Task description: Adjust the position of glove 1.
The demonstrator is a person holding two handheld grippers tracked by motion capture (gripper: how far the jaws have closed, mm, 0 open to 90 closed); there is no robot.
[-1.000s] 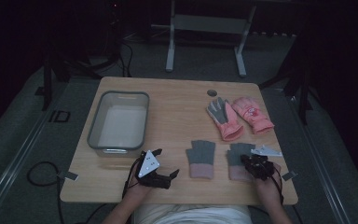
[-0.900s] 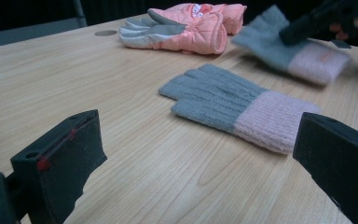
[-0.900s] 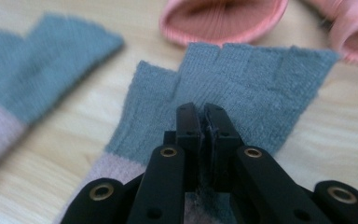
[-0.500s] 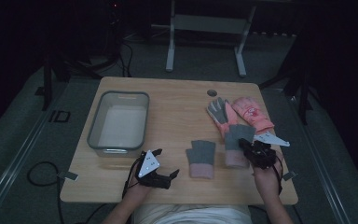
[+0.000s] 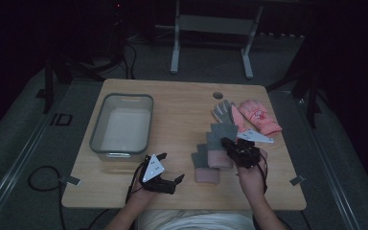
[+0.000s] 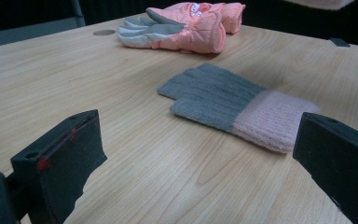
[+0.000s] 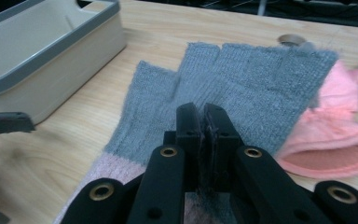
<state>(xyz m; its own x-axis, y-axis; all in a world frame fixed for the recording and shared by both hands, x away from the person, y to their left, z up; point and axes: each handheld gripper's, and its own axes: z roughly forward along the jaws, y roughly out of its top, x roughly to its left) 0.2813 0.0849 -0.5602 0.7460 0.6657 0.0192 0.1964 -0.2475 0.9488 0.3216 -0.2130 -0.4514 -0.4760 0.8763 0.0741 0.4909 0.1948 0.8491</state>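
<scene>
dark floor and cables surround a light wooden table (image 5: 182,103), where a grey-rimmed plastic bin (image 5: 121,126) sits on the left side. at the near edge, the left gripper (image 5: 168,168) rests low with its jaws spread wide and nothing between them; in the left gripper view a grey knit glove with a pink cuff (image 6: 235,106) lies flat on the wood just ahead of it. the right gripper (image 5: 230,145) has its jaws pinched tight on a second grey knit glove (image 7: 242,79), gripping it near the pink cuff, the fingers fanned out beyond the jaws. this held glove hangs just above and partly over the flat one. a pair of pink padded gloves (image 5: 249,116) lies beyond, near the table's far right.
</scene>
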